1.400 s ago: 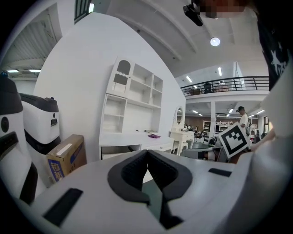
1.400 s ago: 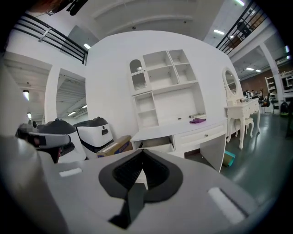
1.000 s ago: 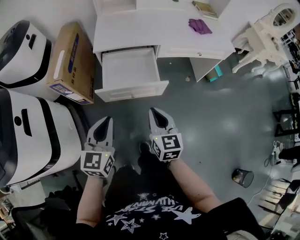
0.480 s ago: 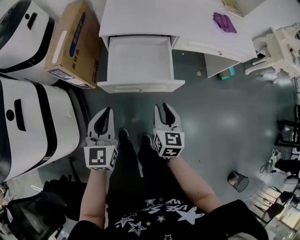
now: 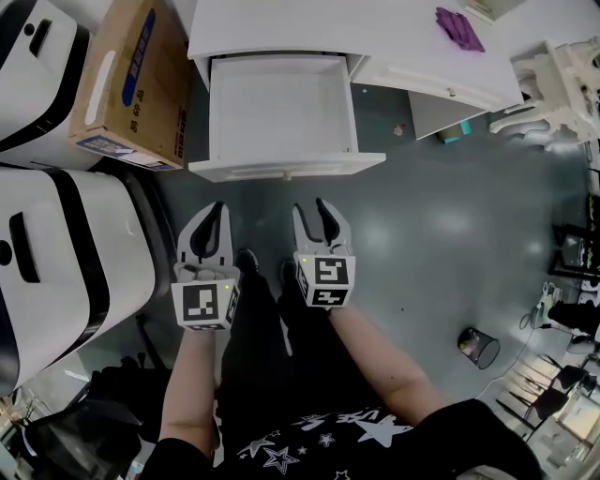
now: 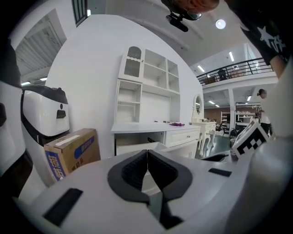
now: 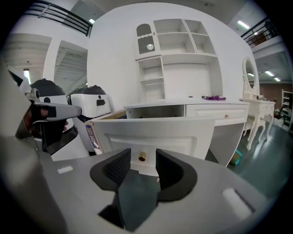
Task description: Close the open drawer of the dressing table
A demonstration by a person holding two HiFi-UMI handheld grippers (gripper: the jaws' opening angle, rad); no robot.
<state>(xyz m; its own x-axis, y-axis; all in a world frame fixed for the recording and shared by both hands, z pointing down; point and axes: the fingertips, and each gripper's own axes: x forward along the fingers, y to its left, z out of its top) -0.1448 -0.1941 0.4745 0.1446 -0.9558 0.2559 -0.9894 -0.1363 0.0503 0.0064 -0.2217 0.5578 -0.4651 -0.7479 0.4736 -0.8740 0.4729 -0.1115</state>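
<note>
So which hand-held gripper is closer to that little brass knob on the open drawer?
Right. The right hand-held gripper, jaws just opened and empty, lines up with the knob, short of it; the left hand-held gripper, shut, faces the drawer's left end.

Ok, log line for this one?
drawer: open | left gripper: shut, empty | right gripper: just opening, empty, aimed at knob

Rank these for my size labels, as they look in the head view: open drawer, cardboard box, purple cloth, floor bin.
1. open drawer
2. cardboard box, though the picture's top edge cuts it off
3. purple cloth and floor bin: these look about alike, so I leave them unranked.
</note>
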